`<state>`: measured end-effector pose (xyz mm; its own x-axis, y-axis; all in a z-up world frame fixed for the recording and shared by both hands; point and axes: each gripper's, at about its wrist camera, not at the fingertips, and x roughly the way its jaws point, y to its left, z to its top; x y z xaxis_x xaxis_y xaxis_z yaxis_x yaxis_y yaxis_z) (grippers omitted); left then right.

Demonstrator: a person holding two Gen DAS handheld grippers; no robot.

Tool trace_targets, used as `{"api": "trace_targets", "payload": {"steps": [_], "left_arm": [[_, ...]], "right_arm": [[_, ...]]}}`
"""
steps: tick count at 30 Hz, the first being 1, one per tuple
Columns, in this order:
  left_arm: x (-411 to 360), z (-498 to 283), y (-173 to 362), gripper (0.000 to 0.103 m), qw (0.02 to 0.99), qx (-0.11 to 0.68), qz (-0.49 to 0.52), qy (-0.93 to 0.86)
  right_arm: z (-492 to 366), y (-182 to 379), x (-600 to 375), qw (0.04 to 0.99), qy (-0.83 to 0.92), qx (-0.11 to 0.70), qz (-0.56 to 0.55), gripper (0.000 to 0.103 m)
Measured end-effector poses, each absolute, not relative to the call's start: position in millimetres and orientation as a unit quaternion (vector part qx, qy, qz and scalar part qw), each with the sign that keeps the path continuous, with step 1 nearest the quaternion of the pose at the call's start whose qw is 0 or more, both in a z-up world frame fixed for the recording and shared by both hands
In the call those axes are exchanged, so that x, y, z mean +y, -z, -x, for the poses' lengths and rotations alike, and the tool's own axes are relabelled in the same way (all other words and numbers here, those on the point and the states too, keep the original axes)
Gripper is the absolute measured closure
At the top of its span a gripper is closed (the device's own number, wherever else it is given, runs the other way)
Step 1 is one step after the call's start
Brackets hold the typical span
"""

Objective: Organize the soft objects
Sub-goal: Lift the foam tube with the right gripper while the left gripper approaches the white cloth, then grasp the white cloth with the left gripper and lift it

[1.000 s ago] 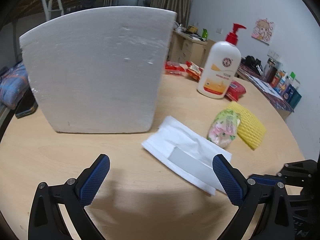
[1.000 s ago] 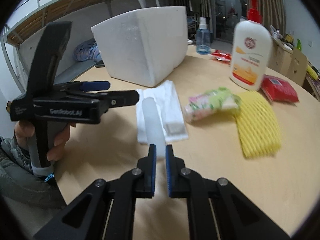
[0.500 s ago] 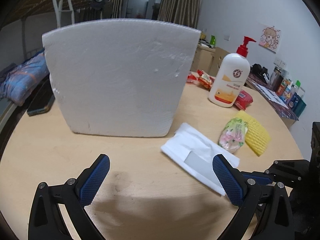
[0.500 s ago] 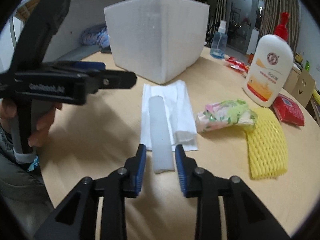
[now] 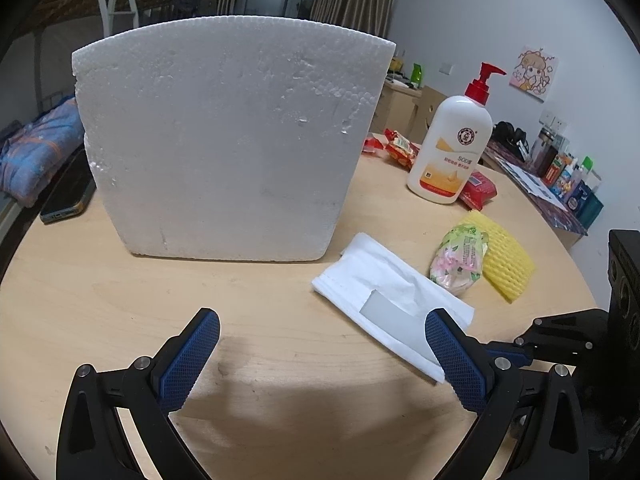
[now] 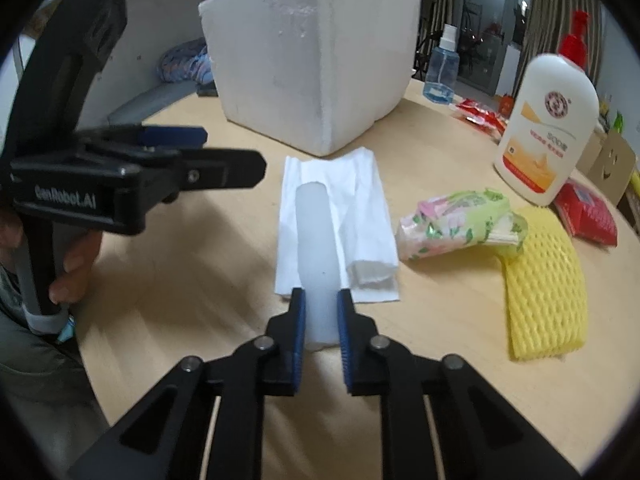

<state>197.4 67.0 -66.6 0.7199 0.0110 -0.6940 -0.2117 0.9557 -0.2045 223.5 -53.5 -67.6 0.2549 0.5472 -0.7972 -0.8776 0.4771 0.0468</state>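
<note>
Pinching the near end of a white foam strip (image 6: 316,248), the right gripper (image 6: 321,312) has just narrowed its jaws onto it. The strip lies on a white tissue (image 6: 372,216) before a tall foam box (image 6: 312,60), whose inside is hidden. The left gripper (image 5: 320,356) hovers spread wide, holding nothing, above the wooden table (image 5: 120,300).

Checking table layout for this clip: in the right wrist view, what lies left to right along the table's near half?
Black left gripper → white translucent foam strip on folded white tissue → green-pink floral packet → yellow foam net sleeve.
</note>
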Motion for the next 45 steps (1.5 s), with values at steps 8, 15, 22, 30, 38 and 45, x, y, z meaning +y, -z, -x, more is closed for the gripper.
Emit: {"api": "trace_targets", "payload": {"steps": [8,15,22,30,38,45], "left_arm": [[66,-195,62,0.001,0.919,0.363,0.138,-0.06],[50,-195,58,0.001,0.922,0.362,0.128,-0.043],[26,-201,60,0.001,0.923,0.373,0.094,-0.018],[9,-221,73,0.001,0.913,0.397,0.088,-0.025],[-2,-235,83,0.01,0.907,0.415,0.07,-0.032],[-9,-243,94,0.017,0.895,0.442,0.057,-0.031]], "right_arm": [[-217,51,-81,0.766,-0.486,0.396,0.143,0.087],[-212,31,-122,0.789,-0.475,0.384,0.068,0.087],[-214,23,-156,0.815,-0.445,0.369,0.031,0.087],[-213,27,-174,0.82,-0.438,0.369,0.01,0.086],[-215,28,-181,0.82,-0.439,0.367,0.001,0.086],[-216,28,-183,0.817,-0.445,0.366,-0.004,0.086]]}}
